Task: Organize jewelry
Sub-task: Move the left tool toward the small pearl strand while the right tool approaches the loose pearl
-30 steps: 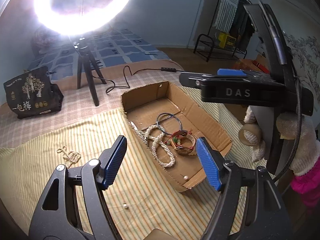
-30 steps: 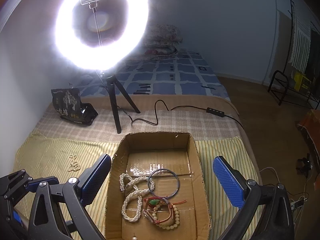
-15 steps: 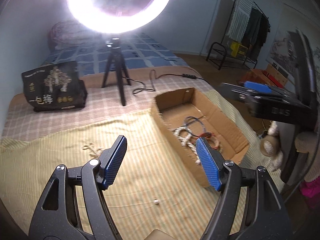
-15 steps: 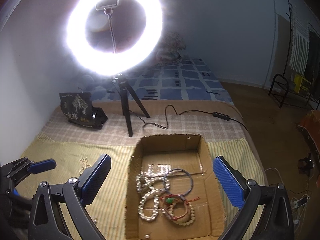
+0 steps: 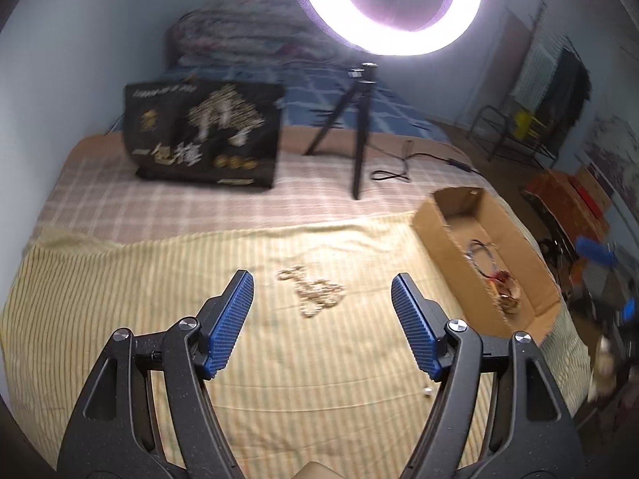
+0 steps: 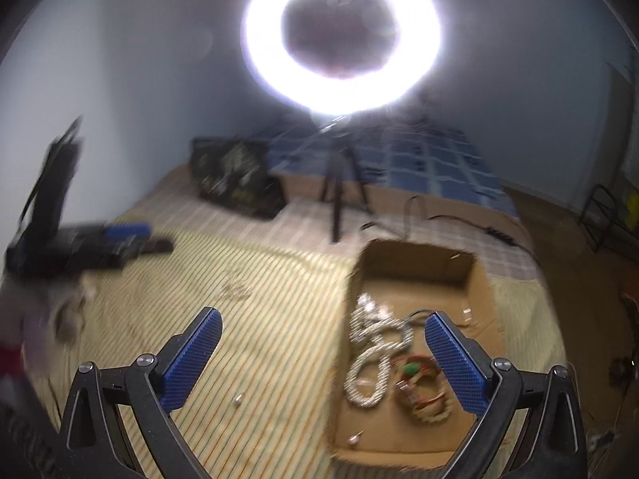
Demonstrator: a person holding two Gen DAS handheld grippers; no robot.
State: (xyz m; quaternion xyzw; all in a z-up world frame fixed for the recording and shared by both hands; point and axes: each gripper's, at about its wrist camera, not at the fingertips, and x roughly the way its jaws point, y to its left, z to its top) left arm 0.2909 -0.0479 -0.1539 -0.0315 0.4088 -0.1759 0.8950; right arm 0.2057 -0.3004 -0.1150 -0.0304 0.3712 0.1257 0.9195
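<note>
A small pale bead chain point(image 5: 313, 293) lies loose on the striped yellow cloth point(image 5: 159, 263), just beyond my open left gripper point(image 5: 321, 285), whose jaws hold nothing. To the right stands a shallow cardboard box point(image 5: 439, 223) with bracelets point(image 5: 505, 285) inside. In the right wrist view the box point(image 6: 415, 259) holds a white pearl necklace point(image 6: 369, 359), a dark hoop and beaded bracelets point(image 6: 423, 393). My right gripper point(image 6: 321, 333) hangs open and empty over the box's left wall. The bead chain point(image 6: 237, 287) is a blur on the cloth. The left gripper point(image 6: 120, 235) shows at far left.
A single loose pearl point(image 5: 427, 391) lies on the cloth near the right finger; a loose pearl point(image 6: 238, 400) also shows in the right wrist view. A black printed bag point(image 5: 203, 135) and a ring light on a tripod point(image 5: 359, 127) with its cable stand at the back.
Both views have swung left. The box slid from centre to the right of the left wrist view, and the bead chain now lies ahead of the left jaws. Both grippers stayed open.
</note>
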